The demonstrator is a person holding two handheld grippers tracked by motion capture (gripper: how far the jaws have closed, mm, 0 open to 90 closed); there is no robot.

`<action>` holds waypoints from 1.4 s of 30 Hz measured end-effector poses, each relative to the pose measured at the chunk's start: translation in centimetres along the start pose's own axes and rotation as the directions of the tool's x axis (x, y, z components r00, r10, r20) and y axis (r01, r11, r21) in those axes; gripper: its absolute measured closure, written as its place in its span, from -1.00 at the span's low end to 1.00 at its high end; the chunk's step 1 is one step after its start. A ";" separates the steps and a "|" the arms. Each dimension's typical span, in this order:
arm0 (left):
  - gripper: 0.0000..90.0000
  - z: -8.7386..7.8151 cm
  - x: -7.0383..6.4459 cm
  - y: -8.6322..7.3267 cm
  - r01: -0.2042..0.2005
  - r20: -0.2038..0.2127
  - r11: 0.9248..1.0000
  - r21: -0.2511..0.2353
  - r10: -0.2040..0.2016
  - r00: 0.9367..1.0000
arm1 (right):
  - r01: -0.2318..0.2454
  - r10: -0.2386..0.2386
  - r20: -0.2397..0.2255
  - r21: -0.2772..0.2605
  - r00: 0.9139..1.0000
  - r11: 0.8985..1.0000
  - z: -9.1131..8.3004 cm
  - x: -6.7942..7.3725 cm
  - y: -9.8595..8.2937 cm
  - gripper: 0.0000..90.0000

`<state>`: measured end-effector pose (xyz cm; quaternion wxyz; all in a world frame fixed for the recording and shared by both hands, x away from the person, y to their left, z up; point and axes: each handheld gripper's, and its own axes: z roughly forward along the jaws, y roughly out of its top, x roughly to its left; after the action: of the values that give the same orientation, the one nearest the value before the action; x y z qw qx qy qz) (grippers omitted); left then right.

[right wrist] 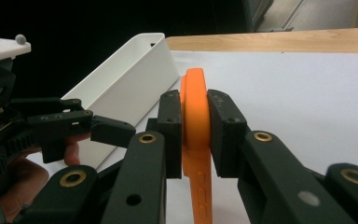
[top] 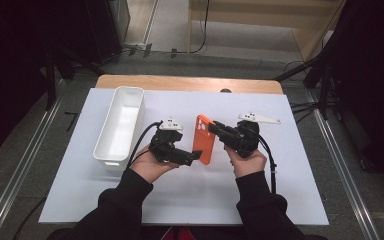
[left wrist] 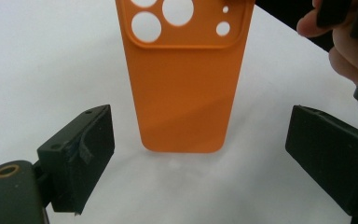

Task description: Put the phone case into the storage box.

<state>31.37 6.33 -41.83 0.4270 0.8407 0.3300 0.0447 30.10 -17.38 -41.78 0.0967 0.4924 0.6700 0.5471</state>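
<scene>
Orange phone case [top: 204, 140] sits between the two grippers over the middle of the white table sheet [top: 280, 175], camera-cutout end away from the person. Right gripper [right wrist: 196, 135]: jaws closed flat on both faces of the case near its cutout end, case edge-on between the pads in the right gripper view. Left gripper [left wrist: 196, 154]: jaws spread wide, one each side of the case's plain lower end, neither touching it; gap clear on both sides. Cannot tell whether the case's lower end rests on the sheet. White bin [top: 121, 122] stands left of the left gripper, well apart from the case.
</scene>
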 end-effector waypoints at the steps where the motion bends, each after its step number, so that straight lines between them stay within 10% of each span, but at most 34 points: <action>1: -0.82 0.0 0.0 0.1 0.003 0.000 1.000 0.000 -0.003 1.000 | -0.001 0.001 -0.002 0.002 1.000 1.000 0.0 0.1 0.0 0.66; 42: -0.99 1.2 0.2 1.1 0.001 -0.040 1.000 -0.020 -0.002 0.999 | -0.002 0.003 -0.066 0.010 0.998 1.000 0.3 2.6 -1.1 0.66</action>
<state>32.52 5.22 -41.83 0.4289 0.8350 0.3385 0.0647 28.39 -15.06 -41.76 0.0716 0.4754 0.6749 0.5598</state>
